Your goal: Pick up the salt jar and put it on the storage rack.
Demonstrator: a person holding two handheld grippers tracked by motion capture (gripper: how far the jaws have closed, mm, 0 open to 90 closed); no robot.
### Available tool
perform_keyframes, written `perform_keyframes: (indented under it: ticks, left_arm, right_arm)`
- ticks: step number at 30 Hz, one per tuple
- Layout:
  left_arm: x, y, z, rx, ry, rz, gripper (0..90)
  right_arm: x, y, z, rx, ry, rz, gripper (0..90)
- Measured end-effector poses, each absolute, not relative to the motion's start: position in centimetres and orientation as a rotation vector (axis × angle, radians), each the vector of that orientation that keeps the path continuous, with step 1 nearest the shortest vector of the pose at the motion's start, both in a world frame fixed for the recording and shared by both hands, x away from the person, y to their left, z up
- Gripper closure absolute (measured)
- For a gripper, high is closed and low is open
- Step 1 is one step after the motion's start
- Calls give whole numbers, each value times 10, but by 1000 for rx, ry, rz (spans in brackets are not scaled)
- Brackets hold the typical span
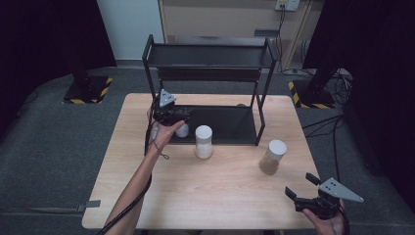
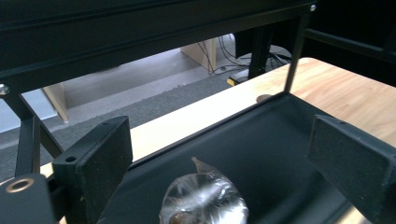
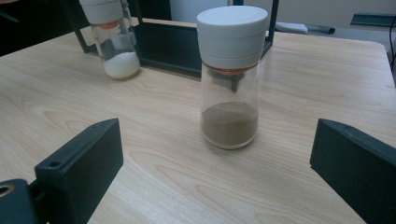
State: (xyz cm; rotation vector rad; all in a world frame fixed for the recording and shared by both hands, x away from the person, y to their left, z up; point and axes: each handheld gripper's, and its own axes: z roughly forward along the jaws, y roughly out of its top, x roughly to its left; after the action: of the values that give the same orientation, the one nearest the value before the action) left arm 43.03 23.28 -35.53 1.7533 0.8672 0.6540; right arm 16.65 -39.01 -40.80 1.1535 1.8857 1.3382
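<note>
Wooden table [image 1: 215, 181] seen from the high view, black two-tier rack [image 1: 210, 58] at its far side. Left gripper [image 1: 172, 117] reaches in over the rack's lower shelf [image 1: 230, 125], a small clear object [image 1: 182, 130] just beside it at the shelf's front edge. White-capped jar of white powder [image 1: 203, 142] stands on the table just in front of the shelf; brown-powder jar [image 1: 272, 156] farther right, well apart. Right gripper [image 1: 302, 187] rests near the table's near right corner, jaws spread, holding nothing.

Left gripper view — jaws wide apart over the black shelf [image 2: 280, 154], clear rounded object [image 2: 203, 198] between them at the bottom edge, untouched; rack's upper rail [image 2: 140, 28] overhead.

Right gripper view — jaws open, brown-powder jar [image 3: 230, 77] upright on the table [image 3: 187, 177] ahead between them, white-powder jar [image 3: 113, 37] behind left, beside the rack's base [image 3: 168, 46].
</note>
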Motion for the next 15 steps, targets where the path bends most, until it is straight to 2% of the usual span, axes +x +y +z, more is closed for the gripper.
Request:
perform_keyframes:
  ticks: [15]
  left_arm:
    - [398, 254, -335, 1768, 766, 588, 39]
  right_arm:
    - [167, -389, -408, 1150, 1890, 1336, 27]
